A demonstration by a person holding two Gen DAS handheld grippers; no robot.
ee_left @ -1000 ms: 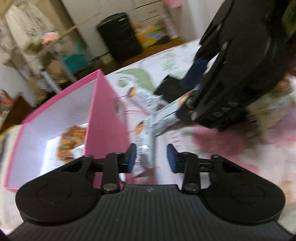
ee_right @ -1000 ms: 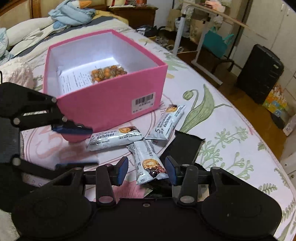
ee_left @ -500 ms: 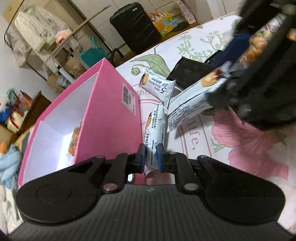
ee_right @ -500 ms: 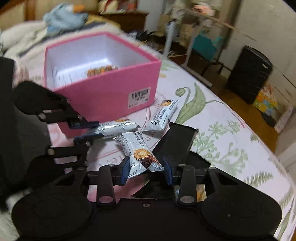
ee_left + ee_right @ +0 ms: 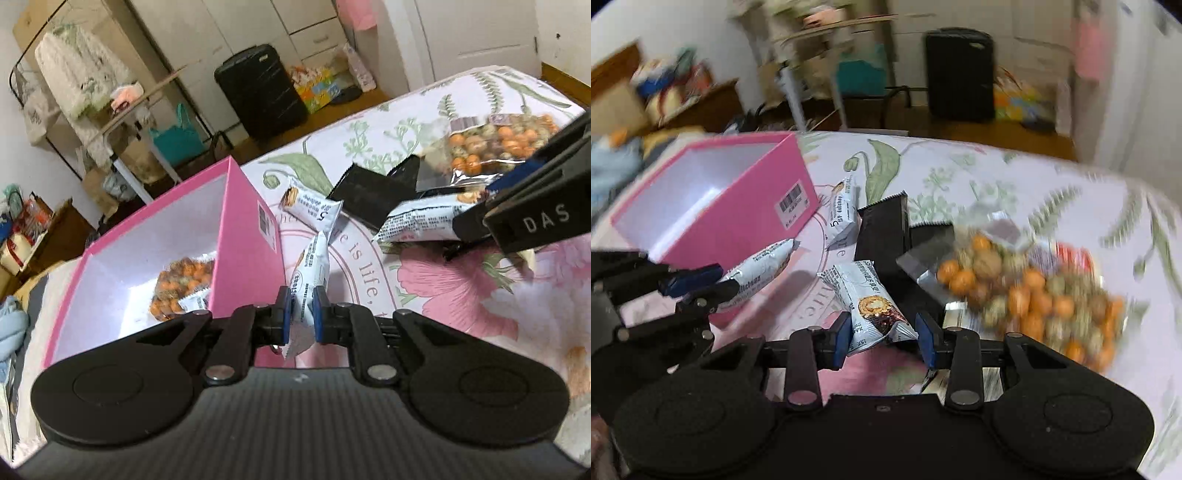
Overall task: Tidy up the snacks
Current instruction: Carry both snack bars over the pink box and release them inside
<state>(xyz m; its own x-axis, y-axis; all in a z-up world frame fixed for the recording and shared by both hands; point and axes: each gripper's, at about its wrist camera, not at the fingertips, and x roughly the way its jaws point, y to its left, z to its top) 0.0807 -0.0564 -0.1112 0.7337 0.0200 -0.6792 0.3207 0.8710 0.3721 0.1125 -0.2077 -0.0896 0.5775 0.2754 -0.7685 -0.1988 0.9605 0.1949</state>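
left gripper (image 5: 301, 308) clamped on the end of a silver snack bar (image 5: 309, 266), lifted just beside the outer wall of the pink box (image 5: 243, 236). right gripper (image 5: 884, 334) closing lately, pads pressing a second snack bar (image 5: 873, 306) held off the floral bedspread (image 5: 1015, 173). third bar (image 5: 842, 212), black packets (image 5: 884, 229) and a nut bag (image 5: 1027, 291) lying mid-bedspread, right of the box. another nut bag (image 5: 181, 288) inside the box.
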